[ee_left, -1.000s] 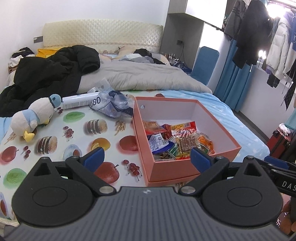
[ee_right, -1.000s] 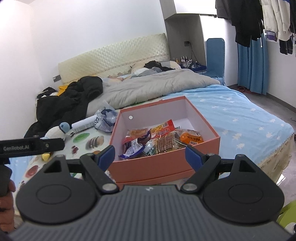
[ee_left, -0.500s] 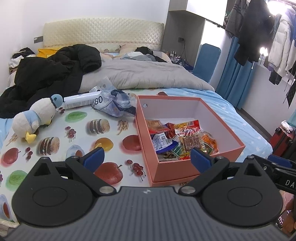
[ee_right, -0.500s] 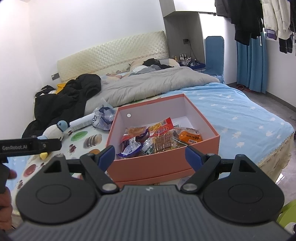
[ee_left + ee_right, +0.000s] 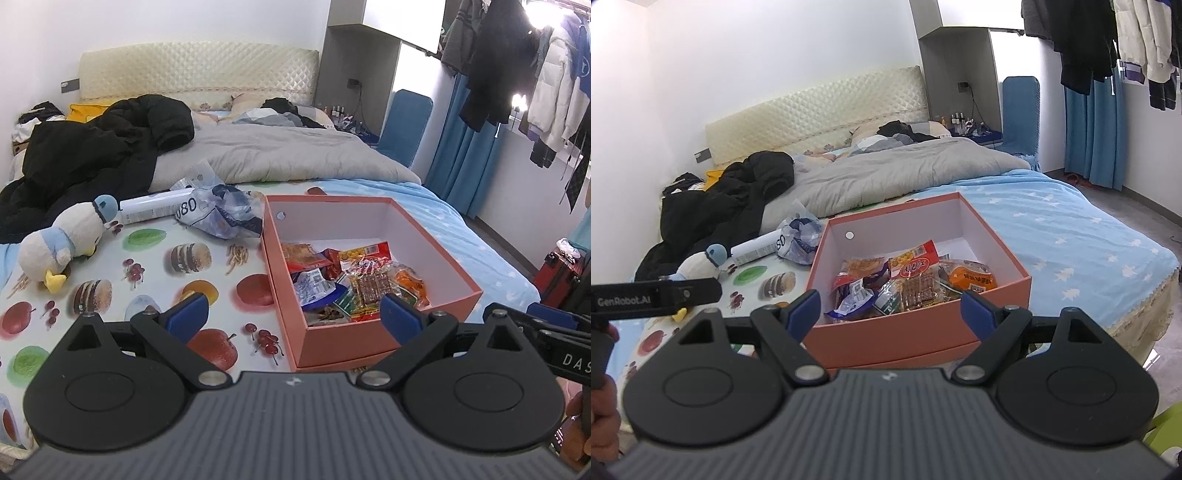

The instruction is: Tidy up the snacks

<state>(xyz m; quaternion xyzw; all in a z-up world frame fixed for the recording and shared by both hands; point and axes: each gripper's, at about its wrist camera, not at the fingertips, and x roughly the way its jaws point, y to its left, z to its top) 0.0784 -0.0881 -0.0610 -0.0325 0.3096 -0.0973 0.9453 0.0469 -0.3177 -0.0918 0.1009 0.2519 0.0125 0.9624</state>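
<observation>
My left claw and right claw are both spread, gripping nothing. The snack packets lie inside the orange box on the bed, just ahead.

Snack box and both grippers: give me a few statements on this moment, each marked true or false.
1. The snack packets lie inside the orange box. True.
2. The right gripper is clamped on a packet. False: its jaws stand open with nothing held.
3. The plush duck sits inside the box. False: it lies on the printed sheet, apart from the box.
4. The left gripper is open and empty. True.
5. A lid covers the box. False: it is open-topped.
</observation>
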